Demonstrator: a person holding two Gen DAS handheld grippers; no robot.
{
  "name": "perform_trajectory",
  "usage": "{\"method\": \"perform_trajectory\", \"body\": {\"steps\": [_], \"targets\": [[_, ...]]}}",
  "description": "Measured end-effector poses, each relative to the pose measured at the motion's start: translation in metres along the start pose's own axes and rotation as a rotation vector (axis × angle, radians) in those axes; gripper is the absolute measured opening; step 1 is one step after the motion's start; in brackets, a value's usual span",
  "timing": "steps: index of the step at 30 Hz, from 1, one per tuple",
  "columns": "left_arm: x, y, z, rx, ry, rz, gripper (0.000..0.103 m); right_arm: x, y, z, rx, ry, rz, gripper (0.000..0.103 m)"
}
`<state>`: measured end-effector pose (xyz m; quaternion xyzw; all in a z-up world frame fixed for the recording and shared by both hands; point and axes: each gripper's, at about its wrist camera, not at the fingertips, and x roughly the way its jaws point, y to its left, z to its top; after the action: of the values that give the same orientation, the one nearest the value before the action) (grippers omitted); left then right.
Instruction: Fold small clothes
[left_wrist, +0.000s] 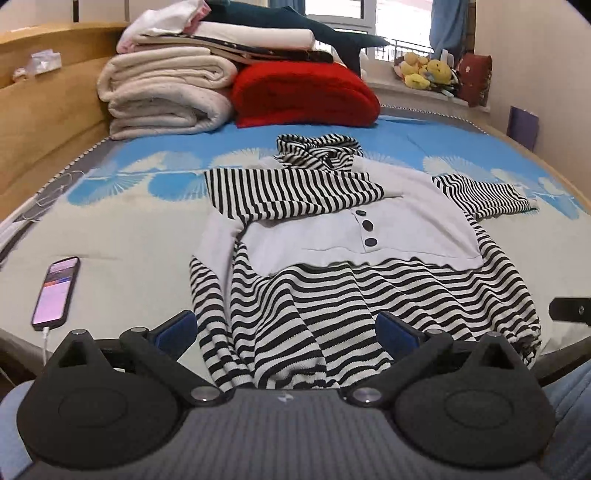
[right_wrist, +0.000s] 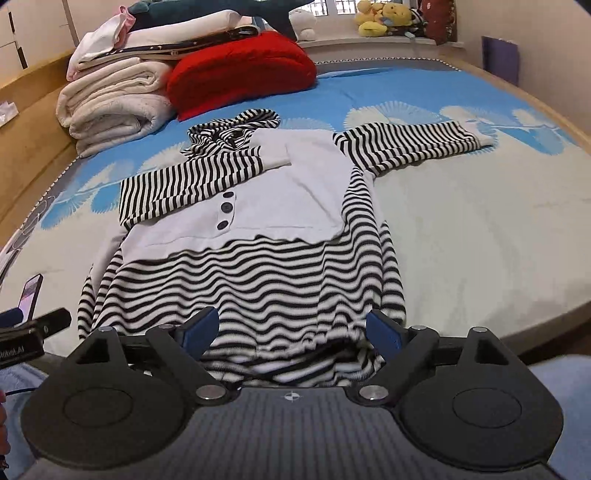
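On the bed (left_wrist: 110, 229), a striped hoodie (left_wrist: 332, 280) is laid flat (one sleeve is folded across its chest, the other is stretched out to the side). Both the left gripper (left_wrist: 286, 328) and right gripper (right_wrist: 291, 330) are held wide open above its hem, with nothing gripped

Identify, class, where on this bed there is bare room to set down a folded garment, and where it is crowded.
Free: the pale stretch right of the striped hoodie, below its outstretched sleeve. A narrower strip lies between the hoodie and the phone. Crowded: the far left corner, with stacked blankets and red cushion.
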<state>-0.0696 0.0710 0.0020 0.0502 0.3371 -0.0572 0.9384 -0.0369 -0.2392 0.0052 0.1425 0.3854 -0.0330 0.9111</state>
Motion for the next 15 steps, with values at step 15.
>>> {"method": "perform_trajectory", "body": {"steps": [15], "targets": [[-0.037,-0.012,-0.014,0.016,-0.026,0.006,0.103,-0.044,0.006,-0.02,-0.038,-0.042,0.047,0.088]]}}
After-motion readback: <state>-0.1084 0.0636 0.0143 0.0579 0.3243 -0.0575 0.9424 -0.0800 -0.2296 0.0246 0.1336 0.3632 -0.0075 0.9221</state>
